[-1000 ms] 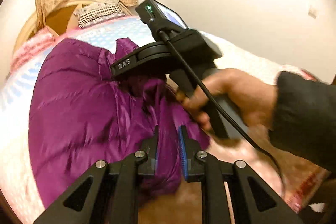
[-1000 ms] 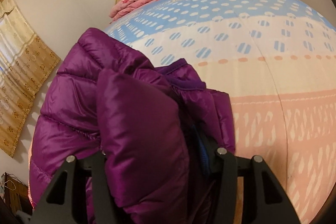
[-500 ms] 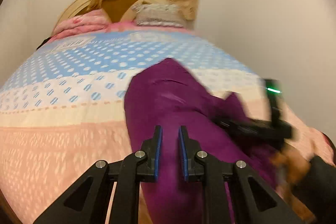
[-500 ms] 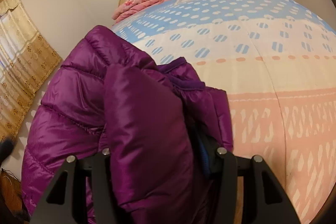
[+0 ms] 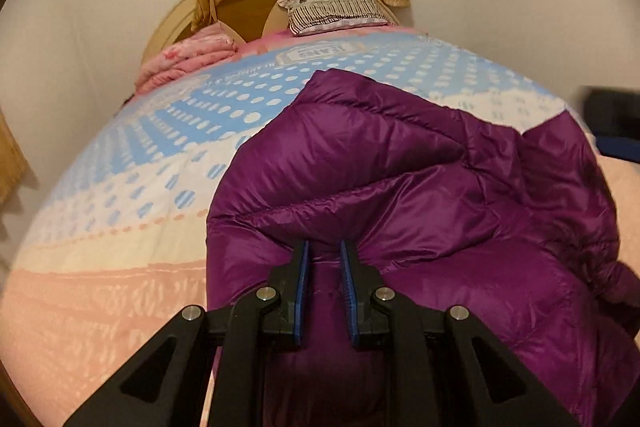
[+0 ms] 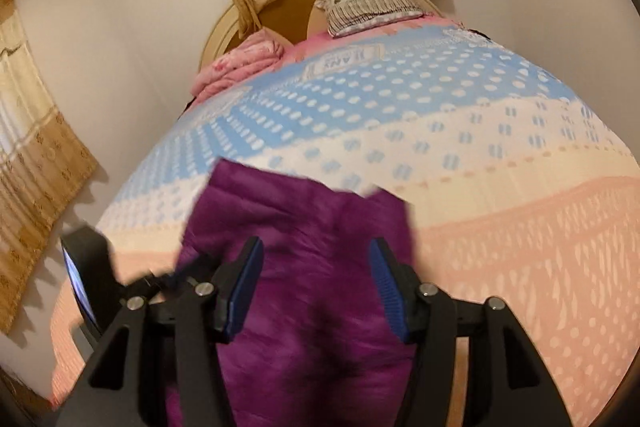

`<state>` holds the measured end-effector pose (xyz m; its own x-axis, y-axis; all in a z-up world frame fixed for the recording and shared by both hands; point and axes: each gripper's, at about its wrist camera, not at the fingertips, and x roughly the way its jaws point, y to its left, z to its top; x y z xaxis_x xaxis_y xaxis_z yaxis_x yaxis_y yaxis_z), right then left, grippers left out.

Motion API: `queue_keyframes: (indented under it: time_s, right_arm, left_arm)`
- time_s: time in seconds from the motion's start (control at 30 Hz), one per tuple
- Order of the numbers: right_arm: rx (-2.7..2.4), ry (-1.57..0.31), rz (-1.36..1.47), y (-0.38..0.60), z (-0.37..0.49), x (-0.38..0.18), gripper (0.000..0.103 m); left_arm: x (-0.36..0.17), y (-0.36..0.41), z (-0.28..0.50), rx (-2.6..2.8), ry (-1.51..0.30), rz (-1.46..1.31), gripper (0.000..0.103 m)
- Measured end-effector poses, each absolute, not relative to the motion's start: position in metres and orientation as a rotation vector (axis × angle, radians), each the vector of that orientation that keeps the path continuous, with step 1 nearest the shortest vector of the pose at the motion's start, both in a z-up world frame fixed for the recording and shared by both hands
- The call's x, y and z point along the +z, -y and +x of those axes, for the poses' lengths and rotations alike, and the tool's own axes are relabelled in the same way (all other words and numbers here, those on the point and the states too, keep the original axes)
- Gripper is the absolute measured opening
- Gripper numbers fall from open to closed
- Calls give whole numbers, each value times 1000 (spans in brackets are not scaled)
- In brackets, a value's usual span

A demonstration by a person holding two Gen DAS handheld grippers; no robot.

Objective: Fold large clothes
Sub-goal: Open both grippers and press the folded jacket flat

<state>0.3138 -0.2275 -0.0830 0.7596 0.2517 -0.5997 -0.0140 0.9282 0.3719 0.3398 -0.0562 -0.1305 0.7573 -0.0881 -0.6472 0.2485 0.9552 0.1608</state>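
A purple puffer jacket (image 5: 420, 195) lies bunched on the patterned bed (image 5: 120, 267), freshly let go by the right gripper (image 6: 316, 279), whose fingers have just been opening and now stand released above it, while the left gripper (image 5: 323, 291) hovers nearly clenched, grasping nothing.

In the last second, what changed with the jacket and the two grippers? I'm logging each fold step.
The right gripper let go: a second ago its fingers clamped a thick fold of the purple puffer jacket; its jaws have just been opening, and they now stand apart above the jacket. The left gripper swung across the jacket, its jaws narrow, nothing visibly pinched. The jacket stays on the bedspread; pillow unchanged.
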Motion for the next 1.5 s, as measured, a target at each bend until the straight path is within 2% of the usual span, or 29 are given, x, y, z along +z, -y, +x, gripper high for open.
queue_keyframes:
  time_s: [0.1, 0.2, 0.37, 0.47, 0.63, 0.77, 0.93, 1.03, 1.2, 1.37, 1.5]
  right_arm:
    - [55, -771, 384, 223, 349, -99, 59]
    - [-124, -823, 304, 228, 375, -131, 52]
    - [-24, -909, 466, 230, 389, -176, 52]
    - [26, -893, 372, 202, 389, -170, 53]
    - [30, -860, 178, 170, 391, -174, 54]
    - [57, -826, 206, 174, 393, -182, 54]
    - [89, -822, 225, 173, 404, -188, 54]
    - [95, -810, 251, 172, 407, -189, 54]
    - [66, -822, 205, 163, 409, -187, 54]
    - [107, -950, 104, 162, 418, -167, 54]
    - [120, -839, 153, 171, 417, -125, 54]
  left_arm:
    - [-129, 45, 342, -210, -707, 209, 16]
    - [-119, 31, 343, -269, -726, 170, 16]
    - [-82, 18, 341, -284, -631, 134, 16]
    - [-81, 21, 364, -261, -618, 172, 16]
    - [-125, -3, 400, -210, -678, 115, 17]
    - [-147, 9, 389, -132, -572, 267, 18]
    - [-159, -11, 411, -196, -679, 95, 18]
    - [-164, -8, 415, -188, -698, 112, 18]
    - [-157, -3, 413, -186, -720, 181, 18]
    - [-113, -2, 410, -221, -724, 189, 18]
    - [-103, 19, 432, -232, -740, 180, 18]
